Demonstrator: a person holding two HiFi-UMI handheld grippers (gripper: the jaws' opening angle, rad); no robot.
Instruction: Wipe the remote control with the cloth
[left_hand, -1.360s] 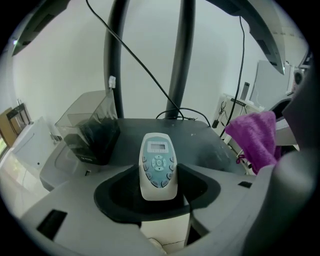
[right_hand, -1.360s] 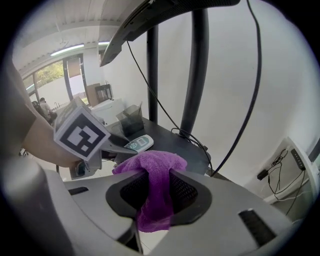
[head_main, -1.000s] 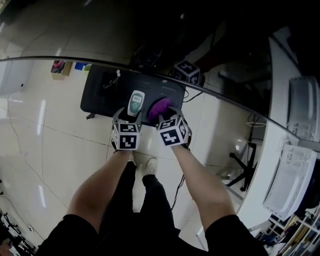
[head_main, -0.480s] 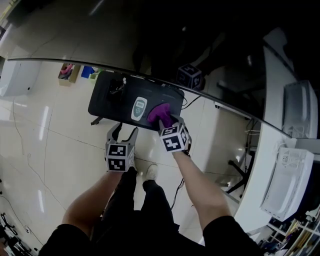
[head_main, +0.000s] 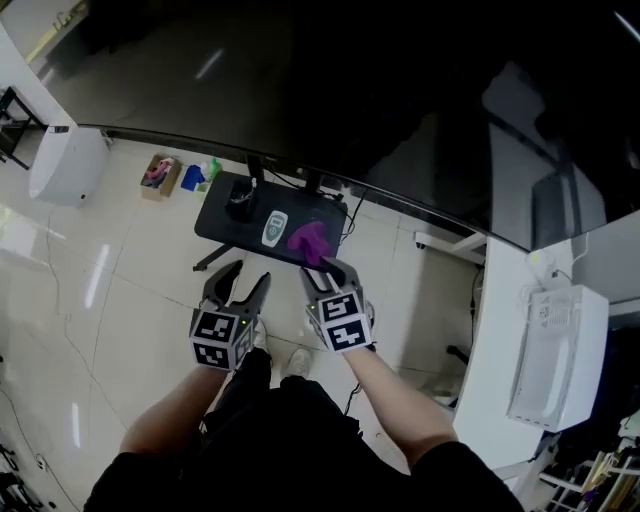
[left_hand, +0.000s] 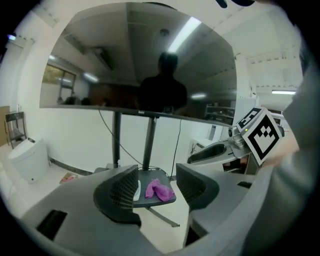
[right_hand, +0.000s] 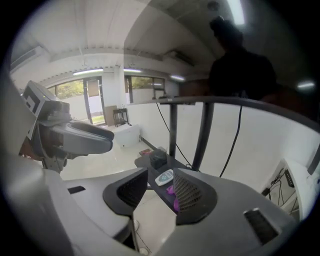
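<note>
While the left gripper (head_main: 243, 280) and right gripper (head_main: 330, 274) hover empty, jaws spread yet closing, the remote control (head_main: 274, 228) lies at nine o'clock of the cloth (head_main: 307, 238) on the black stand (head_main: 222, 222) at twelve; a hasty reach could knock either off.

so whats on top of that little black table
A white remote control, a purple cloth bunched right beside it, and a small dark object toward one end of the black table. Whatever the cloth covers is hidden.

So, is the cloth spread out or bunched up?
Bunched up: the purple cloth lies in a crumpled heap beside the remote control.
</note>
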